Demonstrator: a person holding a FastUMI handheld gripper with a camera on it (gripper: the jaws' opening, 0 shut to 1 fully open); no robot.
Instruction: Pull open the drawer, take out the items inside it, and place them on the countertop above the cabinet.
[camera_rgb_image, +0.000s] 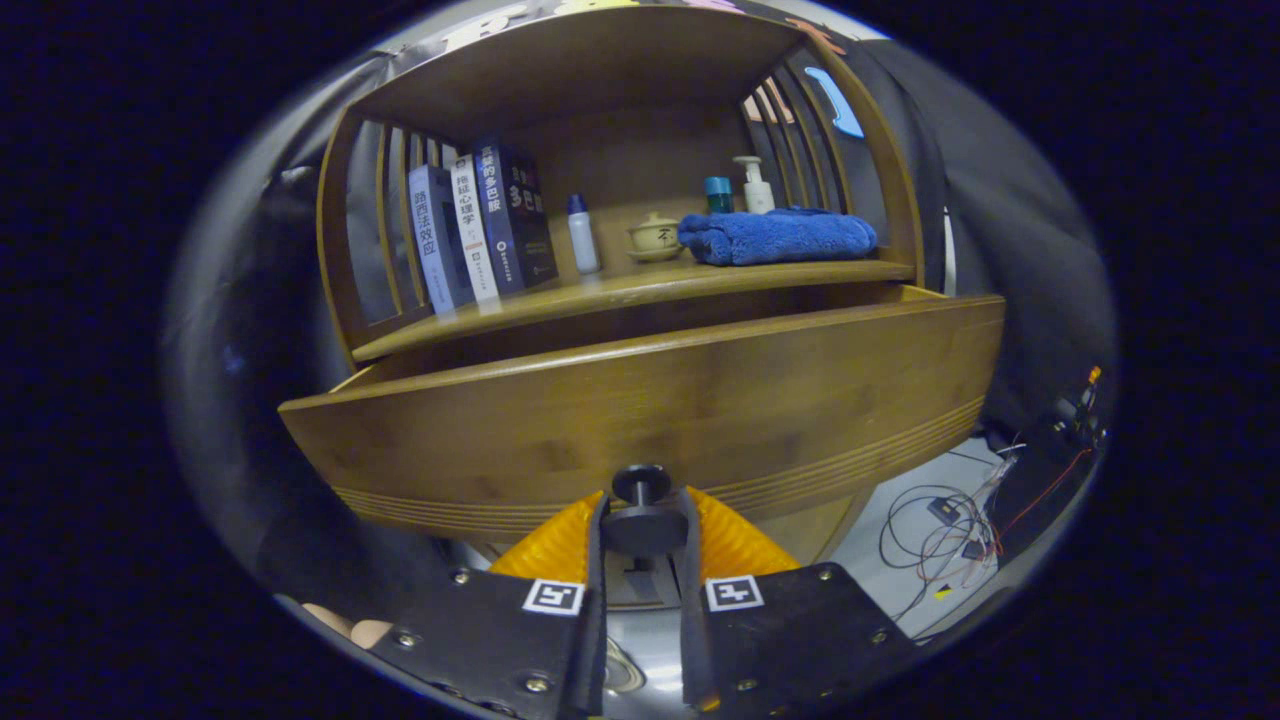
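We see the drawer (660, 400) pulled partway out of the wooden cabinet (620, 120), its dark knob (642, 500) pinched between both fingers of our tongs (642, 535), which are closed tight on it. On the bench (620, 290) above sit books (480, 230), a folded blue towel (780, 236) and small bottles (583, 235).
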